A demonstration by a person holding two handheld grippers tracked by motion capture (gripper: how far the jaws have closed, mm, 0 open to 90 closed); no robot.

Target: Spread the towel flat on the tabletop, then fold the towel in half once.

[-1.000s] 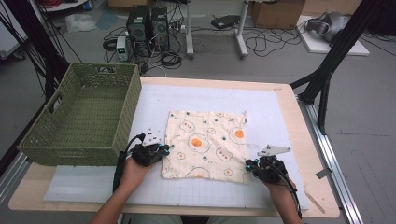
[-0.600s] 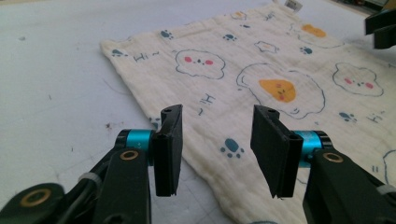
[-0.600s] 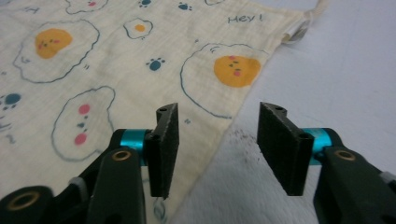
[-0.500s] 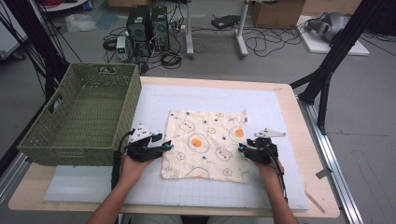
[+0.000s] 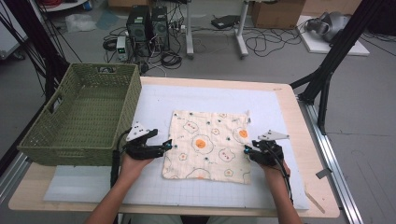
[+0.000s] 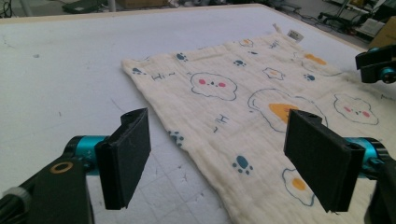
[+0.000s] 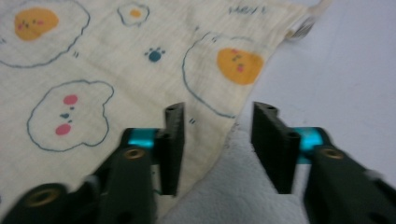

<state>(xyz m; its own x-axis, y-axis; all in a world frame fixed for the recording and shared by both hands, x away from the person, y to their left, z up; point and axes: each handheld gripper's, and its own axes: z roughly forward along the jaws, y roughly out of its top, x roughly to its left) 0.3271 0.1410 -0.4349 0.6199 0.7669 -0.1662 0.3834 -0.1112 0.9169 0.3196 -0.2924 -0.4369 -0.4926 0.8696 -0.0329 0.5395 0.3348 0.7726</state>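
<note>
Cloth (image 5: 208, 143) lies flat at centre frame; left gripper (image 5: 164, 145) and right gripper (image 5: 248, 152) flank it, jaws just opening, gripping nothing

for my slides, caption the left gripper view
Left gripper with fingers spread open over the near edge of a cartoon-print cloth on a white mat.

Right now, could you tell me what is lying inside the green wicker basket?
The green wicker basket shows only its woven floor, with nothing lying on it. Its near wall hides the strip of floor just behind it.
</note>
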